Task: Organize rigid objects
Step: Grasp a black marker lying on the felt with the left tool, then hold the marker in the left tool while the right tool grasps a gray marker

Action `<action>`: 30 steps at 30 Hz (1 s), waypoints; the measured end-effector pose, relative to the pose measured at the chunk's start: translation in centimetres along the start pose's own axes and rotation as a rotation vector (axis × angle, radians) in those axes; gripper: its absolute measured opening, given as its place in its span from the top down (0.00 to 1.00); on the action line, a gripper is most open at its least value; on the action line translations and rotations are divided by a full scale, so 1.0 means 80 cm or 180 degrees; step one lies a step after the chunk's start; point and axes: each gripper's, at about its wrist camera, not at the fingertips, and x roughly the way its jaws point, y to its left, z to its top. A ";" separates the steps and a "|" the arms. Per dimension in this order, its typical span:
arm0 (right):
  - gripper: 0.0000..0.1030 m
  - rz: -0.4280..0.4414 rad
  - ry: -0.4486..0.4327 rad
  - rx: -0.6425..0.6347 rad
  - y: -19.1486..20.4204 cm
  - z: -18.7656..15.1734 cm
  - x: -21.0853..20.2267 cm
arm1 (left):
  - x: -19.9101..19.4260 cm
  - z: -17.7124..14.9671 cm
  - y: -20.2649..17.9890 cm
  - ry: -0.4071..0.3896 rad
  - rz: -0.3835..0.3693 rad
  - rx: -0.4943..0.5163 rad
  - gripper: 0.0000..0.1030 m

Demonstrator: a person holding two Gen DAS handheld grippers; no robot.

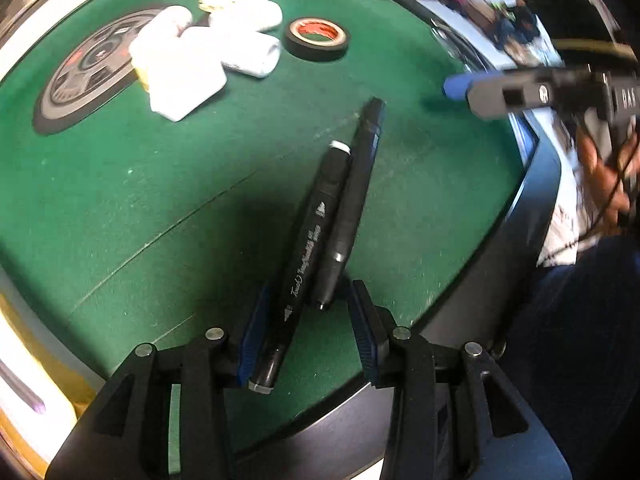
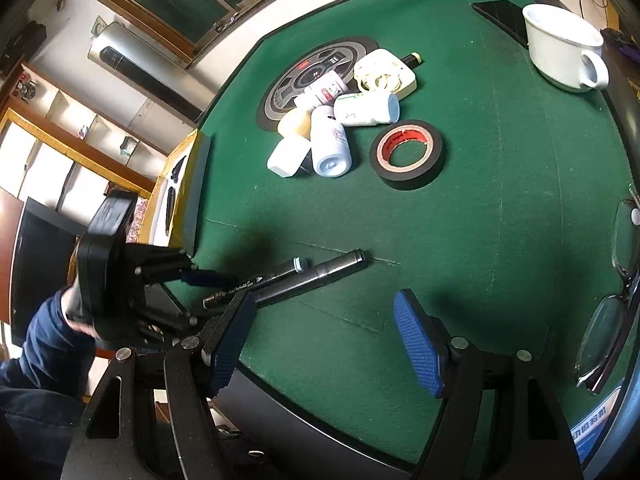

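Two black markers lie side by side on the green felt table: a "Touch" marker and a plain black pen. My left gripper is open, its blue pads on either side of the markers' near ends, the left pad against the Touch marker. Both markers also show in the right wrist view. My right gripper is open and empty above the table's near edge; it appears blurred at the right of the left wrist view.
A cluster of white bottles and a white box lie on a round mat. A black tape roll sits beside them. A white cup, a dark phone and glasses lie near the edges.
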 end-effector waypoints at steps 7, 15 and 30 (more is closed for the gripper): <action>0.35 0.0038 0.0230 -0.0045 0.023 0.010 0.025 | -0.010 -0.016 0.035 -0.0349 0.0391 -0.0744 0.65; 0.35 -0.0174 0.0666 -0.0184 0.063 0.036 0.083 | -0.026 -0.055 0.052 -0.0500 0.0343 -0.1161 0.68; 0.34 -0.0780 0.1102 -0.2459 0.134 0.065 0.132 | -0.010 -0.028 0.062 -0.0457 0.0237 -0.1362 0.68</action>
